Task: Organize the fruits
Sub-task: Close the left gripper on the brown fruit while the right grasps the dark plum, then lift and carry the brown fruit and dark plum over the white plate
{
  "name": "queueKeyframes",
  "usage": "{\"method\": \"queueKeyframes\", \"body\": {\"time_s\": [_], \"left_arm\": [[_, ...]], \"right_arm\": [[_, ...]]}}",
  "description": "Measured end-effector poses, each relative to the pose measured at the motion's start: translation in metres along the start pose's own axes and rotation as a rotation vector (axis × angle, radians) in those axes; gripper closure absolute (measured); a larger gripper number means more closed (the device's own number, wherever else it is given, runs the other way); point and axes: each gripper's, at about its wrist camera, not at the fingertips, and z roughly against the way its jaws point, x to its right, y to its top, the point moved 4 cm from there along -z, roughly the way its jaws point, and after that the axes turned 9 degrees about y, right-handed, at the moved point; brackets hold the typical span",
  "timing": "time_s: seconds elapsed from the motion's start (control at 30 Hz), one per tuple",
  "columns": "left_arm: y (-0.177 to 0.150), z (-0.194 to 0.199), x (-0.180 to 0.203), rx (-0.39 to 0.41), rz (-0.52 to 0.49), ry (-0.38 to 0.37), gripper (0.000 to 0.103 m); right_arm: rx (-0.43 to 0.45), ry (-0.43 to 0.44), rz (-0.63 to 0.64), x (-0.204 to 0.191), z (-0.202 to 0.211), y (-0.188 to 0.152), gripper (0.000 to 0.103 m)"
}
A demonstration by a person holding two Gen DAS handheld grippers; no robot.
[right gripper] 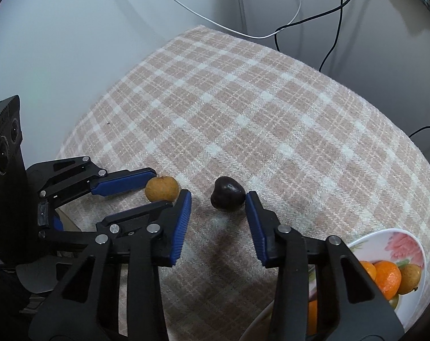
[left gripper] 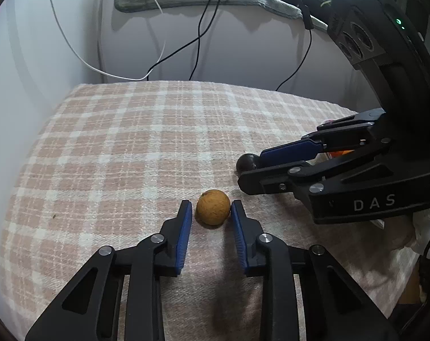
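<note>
Fruit lies on the checked cloth (left gripper: 129,142) covering the worktop. Left gripper (left gripper: 211,213) has its jaws closed against a small tan fruit (left gripper: 213,207) near the front edge. Right gripper (right gripper: 218,201) straddles a dark fruit (right gripper: 227,193), one pad touching, the other apart. At the right edge, a flowered plate (right gripper: 397,241) holds oranges (right gripper: 387,277).

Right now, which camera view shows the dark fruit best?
The right wrist view: the dark fruit lies whole between the right gripper's fingers. The left wrist view shows only a dark bit behind that gripper.
</note>
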Motion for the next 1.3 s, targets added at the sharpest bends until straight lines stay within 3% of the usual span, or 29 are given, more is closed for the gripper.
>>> {"method": "queueKeyframes", "body": {"time_s": [0.1, 0.23, 0.83, 1.3], "left_arm": [[0.000, -0.001, 0.001, 0.001, -0.008, 0.001, 0.080], [0.000, -0.002, 0.001, 0.003, -0.004, -0.001, 0.080], [-0.001, 0.020, 0.000, 0.040, 0.025, 0.002, 0.080], [0.013, 0.044, 0.029, 0.096, -0.016, -0.023, 0.080]], "right_arm": [[-0.003, -0.002, -0.007, 0.001, -0.001, 0.000, 0.066], [-0.002, -0.019, -0.007, 0.003, -0.002, -0.002, 0.077], [0.043, 0.006, -0.007, -0.001, 0.012, -0.005, 0.079], [0.162, 0.030, -0.005, 0.000, 0.077, -0.023, 0.079]]}}
